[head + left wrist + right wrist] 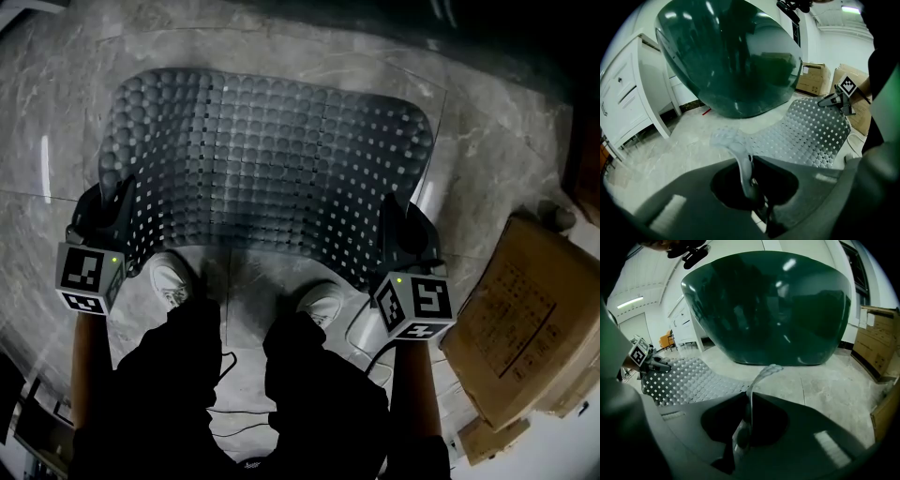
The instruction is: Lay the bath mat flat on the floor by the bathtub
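A translucent grey bath mat (272,159) with rows of bumps and small square holes hangs spread between my two grippers above the marble floor (487,159). My left gripper (117,220) is shut on the mat's near left corner, my right gripper (398,239) on its near right corner. In the left gripper view the mat's edge (743,159) runs pinched between the jaws; the mat (811,131) sags toward the other gripper (836,98). The right gripper view shows the mat's edge (752,394) clamped likewise. The dark green bathtub (768,310) stands just ahead.
Cardboard boxes (525,328) lie on the floor at the right. My white shoes (173,281) stand just behind the mat, with a thin cable (234,417) on the floor by my legs. A white cabinet (623,98) stands left of the bathtub (731,61).
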